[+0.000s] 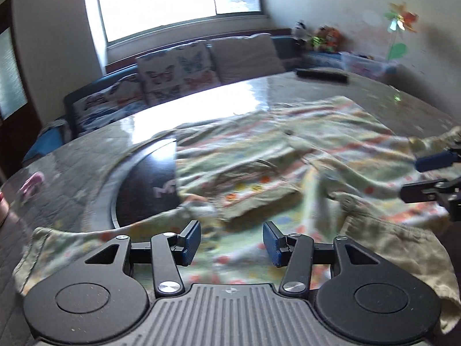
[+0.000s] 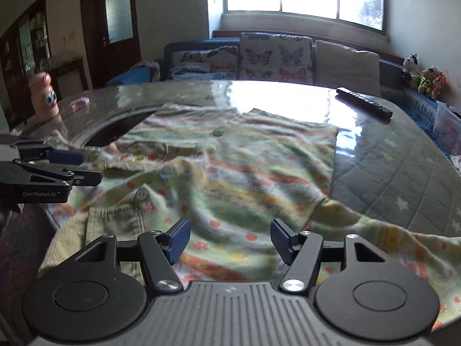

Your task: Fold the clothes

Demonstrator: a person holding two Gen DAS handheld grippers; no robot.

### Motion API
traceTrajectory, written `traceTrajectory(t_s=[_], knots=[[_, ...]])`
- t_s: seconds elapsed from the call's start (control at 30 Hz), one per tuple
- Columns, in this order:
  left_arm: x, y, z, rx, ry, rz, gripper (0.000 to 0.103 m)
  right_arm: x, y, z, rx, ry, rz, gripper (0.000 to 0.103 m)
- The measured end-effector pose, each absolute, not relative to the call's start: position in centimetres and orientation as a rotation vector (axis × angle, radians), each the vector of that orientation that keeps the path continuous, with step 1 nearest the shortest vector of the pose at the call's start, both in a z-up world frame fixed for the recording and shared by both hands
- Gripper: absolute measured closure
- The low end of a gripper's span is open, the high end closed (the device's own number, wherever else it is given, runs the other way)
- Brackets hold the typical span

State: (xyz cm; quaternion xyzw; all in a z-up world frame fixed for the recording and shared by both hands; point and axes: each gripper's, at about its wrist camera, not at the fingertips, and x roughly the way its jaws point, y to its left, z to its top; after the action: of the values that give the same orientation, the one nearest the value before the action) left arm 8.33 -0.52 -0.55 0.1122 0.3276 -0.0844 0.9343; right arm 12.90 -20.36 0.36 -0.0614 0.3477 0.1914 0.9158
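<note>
Over shirt [image 2: 230, 167], both jaws wide, empty

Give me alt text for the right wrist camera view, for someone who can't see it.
The open right gripper hovers over a striped, flower-print button-up shirt spread on a glossy quilted table. The left gripper reaches in from the left edge. A black remote lies near the far edge, before a sofa with butterfly cushions.

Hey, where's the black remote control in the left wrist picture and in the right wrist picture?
Left wrist: the remote control lies upper right, on the table's far edge.
Right wrist: the remote control lies upper right, past the garment's far corner.
Shared landmark: the butterfly cushion behind the table.
</note>
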Motion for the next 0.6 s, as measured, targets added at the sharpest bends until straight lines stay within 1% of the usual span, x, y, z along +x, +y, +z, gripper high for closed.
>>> traceTrajectory(t_s=[0.17,0.33,0.53,0.6], knots=[[7.2,-1.7,-1.0,0.305,0.621,-0.224,0.052,11.7,-19.8,0.7,-0.169,0.711,0.421,0.043],[7.0,-1.0,-0.7,0.276,0.607,-0.215,0.052,10.3,-18.4,2.1,-0.168,0.7,0.53,0.049],[7.3,0.1,0.0,0.226,0.598,-0.182,0.052,9.0,-15.4,2.5,-0.185,0.706,0.685,0.06],[7.3,0.2,0.1,0.219,0.597,-0.181,0.052,8.9,-14.5,2.1,-0.205,0.715,0.703,0.068]])
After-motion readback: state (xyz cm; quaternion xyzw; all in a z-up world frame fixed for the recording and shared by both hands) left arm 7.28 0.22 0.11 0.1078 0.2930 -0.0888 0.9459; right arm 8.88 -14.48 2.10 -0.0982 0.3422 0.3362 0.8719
